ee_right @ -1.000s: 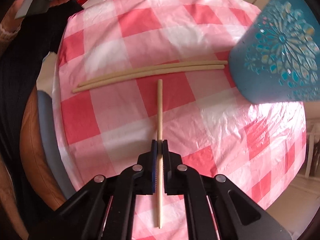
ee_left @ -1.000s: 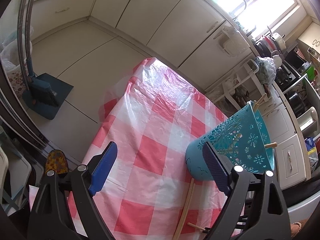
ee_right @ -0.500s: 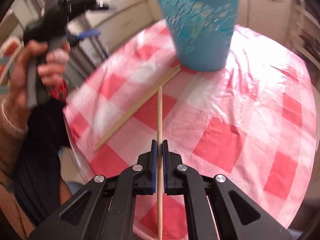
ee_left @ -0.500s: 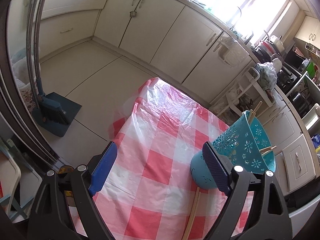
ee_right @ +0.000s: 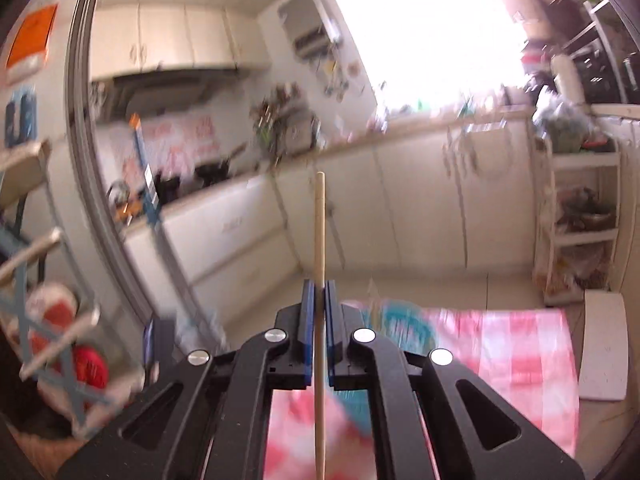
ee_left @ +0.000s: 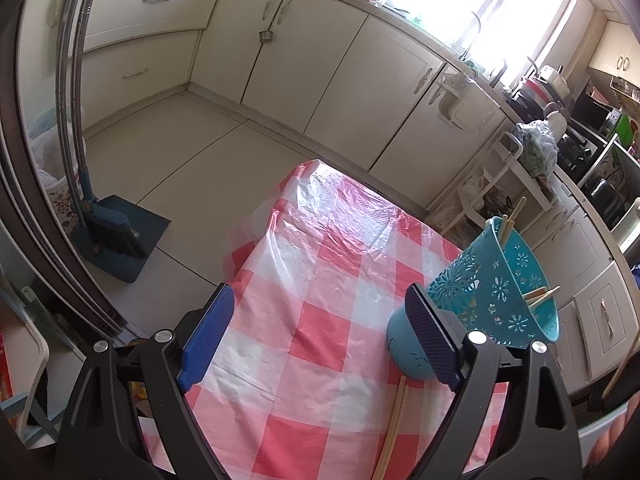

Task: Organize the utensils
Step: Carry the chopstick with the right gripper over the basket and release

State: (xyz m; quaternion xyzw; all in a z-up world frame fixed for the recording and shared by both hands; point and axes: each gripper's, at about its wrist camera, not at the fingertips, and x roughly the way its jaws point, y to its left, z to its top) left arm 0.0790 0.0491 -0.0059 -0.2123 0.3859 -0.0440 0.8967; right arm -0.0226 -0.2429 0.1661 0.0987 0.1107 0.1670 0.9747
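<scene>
Right wrist view: your right gripper (ee_right: 319, 304) is clamped tight on one wooden chopstick (ee_right: 319, 220), raised off the table.
Chopstick runs straight out past the pads, tip against the blurred kitchen cabinets; the teal holder (ee_right: 404, 320) shows as a smear just beyond the fingers, probably below them. Left wrist view: your left gripper (ee_left: 320, 332) hangs wide open, nothing between the pads, over the red-checked tablecloth (ee_left: 320, 280). Teal cut-out utensil holder (ee_left: 492, 292) stands beside its right finger with chopsticks inside; two more chopsticks (ee_left: 394, 420) lie on the cloth at its base.
</scene>
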